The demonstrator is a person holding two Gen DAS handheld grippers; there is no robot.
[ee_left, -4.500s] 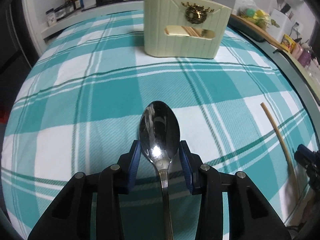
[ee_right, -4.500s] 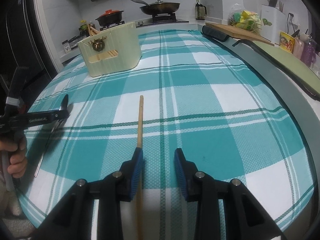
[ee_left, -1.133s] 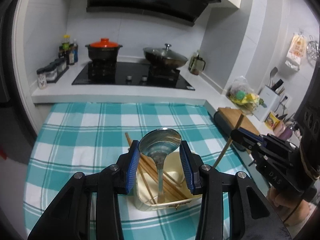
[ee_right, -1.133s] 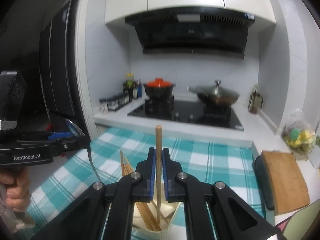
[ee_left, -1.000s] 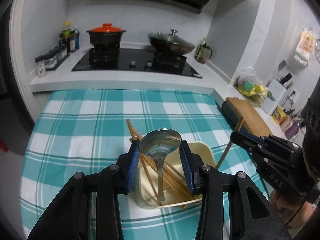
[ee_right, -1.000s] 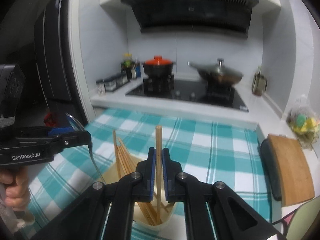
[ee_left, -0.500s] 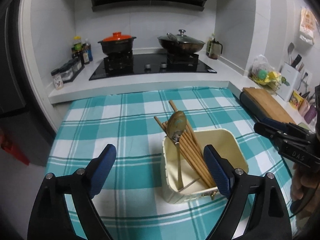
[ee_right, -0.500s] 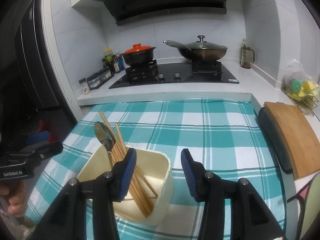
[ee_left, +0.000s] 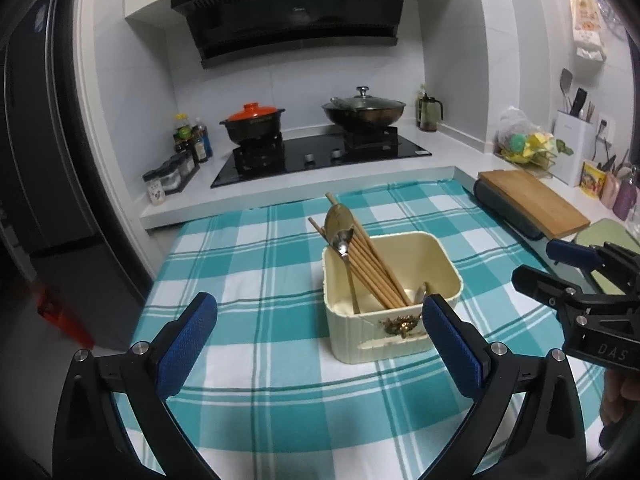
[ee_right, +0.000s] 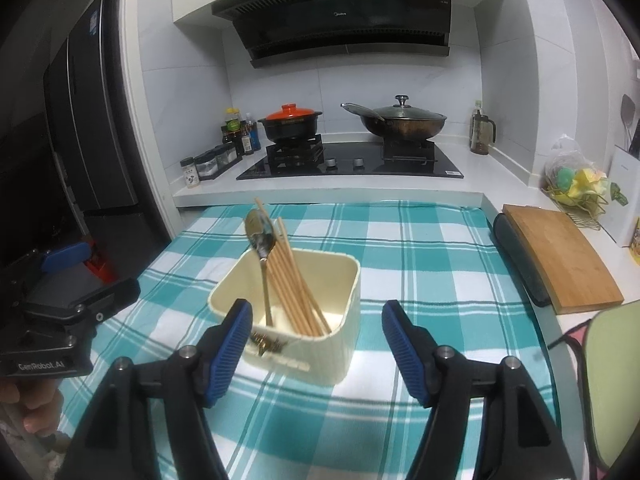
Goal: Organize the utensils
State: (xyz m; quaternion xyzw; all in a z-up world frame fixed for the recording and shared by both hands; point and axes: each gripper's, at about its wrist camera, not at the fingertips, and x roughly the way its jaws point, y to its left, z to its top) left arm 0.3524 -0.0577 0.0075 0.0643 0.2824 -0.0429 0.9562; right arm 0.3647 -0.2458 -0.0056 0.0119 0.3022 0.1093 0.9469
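Left wrist view: the left gripper (ee_left: 320, 340) hangs above a teal checked tablecloth (ee_left: 256, 264), its blue-padded fingers spread wide and empty. Ahead, slightly right of centre between the fingertips, a cream utensil holder (ee_left: 394, 300) stands on the cloth. Inside it a metal spoon (ee_left: 340, 232) stands bowl up, beside a bundle of wooden chopsticks (ee_left: 370, 264) leaning to the back left. The right gripper (ee_left: 576, 276) appears at the right edge.

Right wrist view: the right gripper (ee_right: 316, 344) is also spread apart, holding nothing. The holder (ee_right: 304, 320) sits just beyond its left finger, spoon (ee_right: 262, 240) and chopsticks (ee_right: 292, 280) inside. The left gripper (ee_right: 68, 292) shows at the left edge.
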